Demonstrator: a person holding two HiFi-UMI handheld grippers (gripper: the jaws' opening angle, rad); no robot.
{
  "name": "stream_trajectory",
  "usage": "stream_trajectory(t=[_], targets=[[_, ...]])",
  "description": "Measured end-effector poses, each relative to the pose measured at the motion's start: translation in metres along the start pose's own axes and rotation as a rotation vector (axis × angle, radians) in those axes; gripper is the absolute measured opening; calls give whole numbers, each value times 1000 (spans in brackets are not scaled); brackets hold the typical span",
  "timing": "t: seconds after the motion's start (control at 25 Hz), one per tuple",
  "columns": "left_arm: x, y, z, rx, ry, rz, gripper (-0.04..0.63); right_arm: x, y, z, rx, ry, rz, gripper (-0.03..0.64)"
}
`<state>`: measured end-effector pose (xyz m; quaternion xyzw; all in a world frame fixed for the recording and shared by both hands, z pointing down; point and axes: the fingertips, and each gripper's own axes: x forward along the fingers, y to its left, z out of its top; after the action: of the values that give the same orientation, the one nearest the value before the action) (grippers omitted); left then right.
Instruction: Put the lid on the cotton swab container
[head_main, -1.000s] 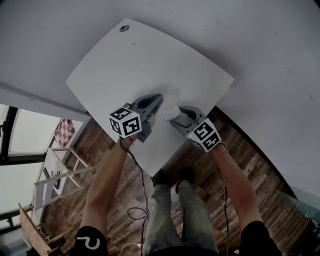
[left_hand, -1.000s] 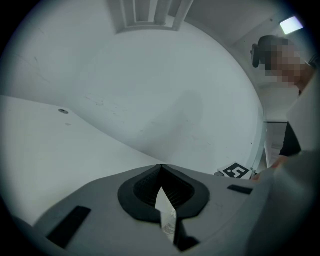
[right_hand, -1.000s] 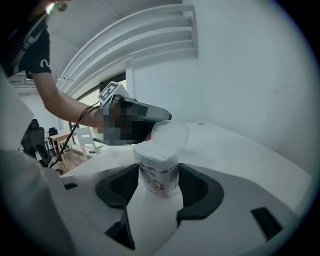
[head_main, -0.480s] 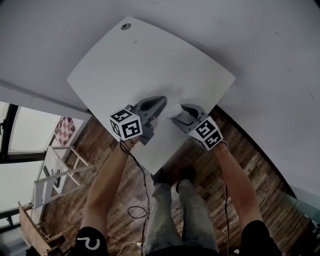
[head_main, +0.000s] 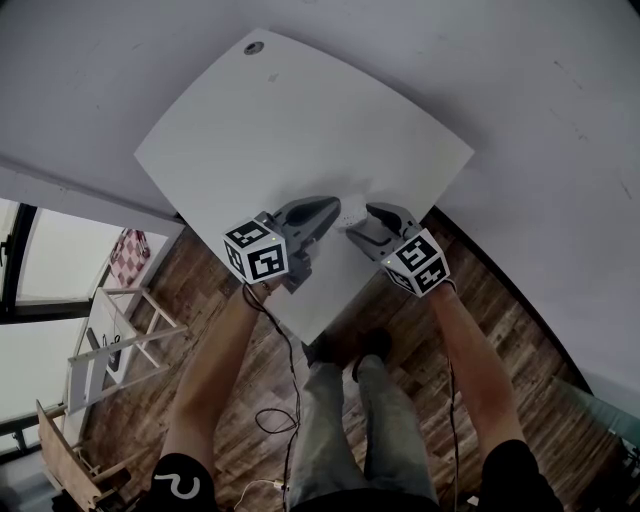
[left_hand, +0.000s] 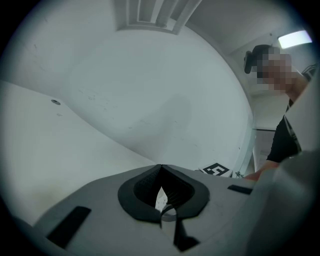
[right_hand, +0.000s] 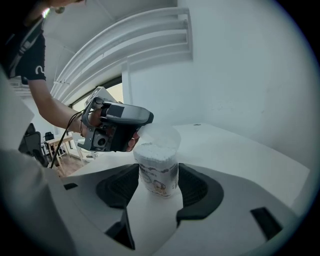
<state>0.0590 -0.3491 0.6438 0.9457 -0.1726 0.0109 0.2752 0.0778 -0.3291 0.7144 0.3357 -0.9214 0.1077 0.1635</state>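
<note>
Cotton swab container (right_hand: 157, 170) stands upright on the white worktop (right_hand: 240, 145), clasped at its sides by the right claw (right_hand: 159, 184), whose jaws stand wide. Its translucent lid (right_hand: 161, 134) hangs tilted right over the open mouth, pinched by its edge in the nearly closed left claw (left_hand: 162, 192), so it likely needs levelling, then lowering.

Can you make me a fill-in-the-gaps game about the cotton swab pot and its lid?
1. The cotton swab container stands on the white ____.
2. The clear lid is held by the ____ gripper.
3. The right gripper has its fingers on both sides of the ____.
Missing words: table; left (the left gripper); container.
</note>
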Motion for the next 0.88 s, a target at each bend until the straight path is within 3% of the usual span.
stream_trajectory(t=[0.44,0.88], targets=[[1,0,-19,19,29,25,26,-8,3,0,59,-35,13,266],[1,-1,-23,87,34,64,26,-29,-8,29,173,-176,-15,278]])
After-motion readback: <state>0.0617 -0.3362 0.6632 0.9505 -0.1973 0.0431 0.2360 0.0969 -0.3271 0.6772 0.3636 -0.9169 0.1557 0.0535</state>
